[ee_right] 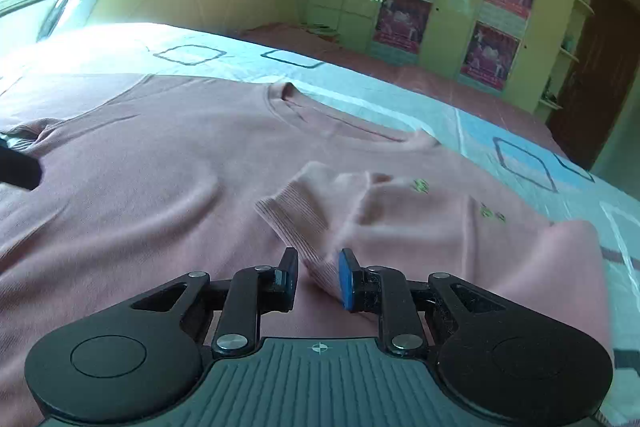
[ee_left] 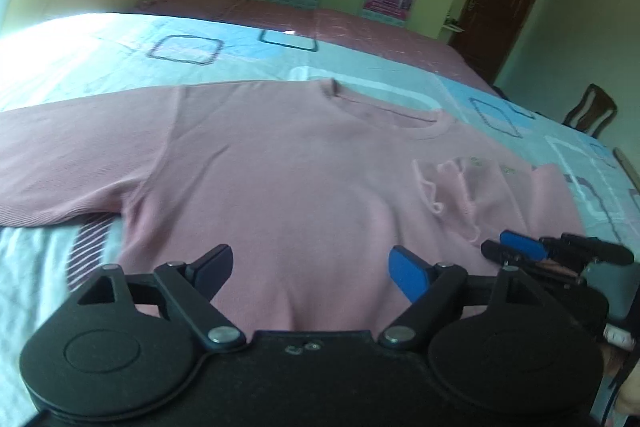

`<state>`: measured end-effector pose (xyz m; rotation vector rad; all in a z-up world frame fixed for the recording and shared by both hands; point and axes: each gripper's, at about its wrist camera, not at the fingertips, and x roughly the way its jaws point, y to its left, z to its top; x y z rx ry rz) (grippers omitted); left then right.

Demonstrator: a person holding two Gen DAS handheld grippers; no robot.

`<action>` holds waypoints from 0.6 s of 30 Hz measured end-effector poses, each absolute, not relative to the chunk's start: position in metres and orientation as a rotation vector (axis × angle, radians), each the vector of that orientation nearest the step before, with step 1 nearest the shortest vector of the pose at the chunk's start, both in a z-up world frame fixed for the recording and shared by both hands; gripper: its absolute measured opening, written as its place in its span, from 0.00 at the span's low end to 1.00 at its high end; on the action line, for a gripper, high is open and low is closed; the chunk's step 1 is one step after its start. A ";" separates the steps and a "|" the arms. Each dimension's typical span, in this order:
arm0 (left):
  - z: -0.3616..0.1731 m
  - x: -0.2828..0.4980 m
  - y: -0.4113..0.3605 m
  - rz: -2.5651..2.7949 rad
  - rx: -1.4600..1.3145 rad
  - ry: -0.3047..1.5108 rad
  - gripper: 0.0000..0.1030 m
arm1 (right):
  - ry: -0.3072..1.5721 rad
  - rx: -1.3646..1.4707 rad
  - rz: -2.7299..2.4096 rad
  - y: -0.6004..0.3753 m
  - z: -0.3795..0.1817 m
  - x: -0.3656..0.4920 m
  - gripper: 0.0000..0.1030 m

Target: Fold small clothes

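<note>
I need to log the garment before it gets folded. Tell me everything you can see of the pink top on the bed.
The pink top is a long-sleeved knit with a round ribbed neckline, lying front up and mostly flat on a blue patterned bedsheet. One sleeve stretches straight out to the side; the other is folded across the chest, its ribbed cuff lying between the slightly parted fingers of the right claw. Small green marks dot that sleeve. The left claw hangs open above the hem.
</note>
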<state>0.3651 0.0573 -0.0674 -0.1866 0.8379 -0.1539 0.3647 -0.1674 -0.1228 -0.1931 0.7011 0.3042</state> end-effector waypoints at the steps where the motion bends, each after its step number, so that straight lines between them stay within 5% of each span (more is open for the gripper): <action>1: -0.071 0.377 0.046 -0.197 -0.203 0.847 0.71 | 0.712 -0.168 0.283 -0.179 -0.123 0.360 0.20; 4: -0.090 0.412 0.015 -0.298 -0.244 0.908 0.52 | 0.748 -0.082 0.183 -0.224 -0.112 0.343 0.19; 10: -0.117 0.460 -0.034 -0.358 -0.244 0.985 0.49 | 0.786 0.088 0.025 -0.298 -0.101 0.327 0.19; 12: -0.118 0.472 -0.045 -0.369 -0.235 0.982 0.39 | 0.798 0.143 -0.007 -0.314 -0.103 0.330 0.19; 15: -0.124 0.492 -0.061 -0.392 -0.215 0.998 0.06 | 0.825 0.220 -0.040 -0.328 -0.112 0.337 0.19; 18: -0.103 0.491 -0.057 -0.411 -0.205 0.910 0.07 | 0.819 0.270 -0.054 -0.334 -0.114 0.338 0.19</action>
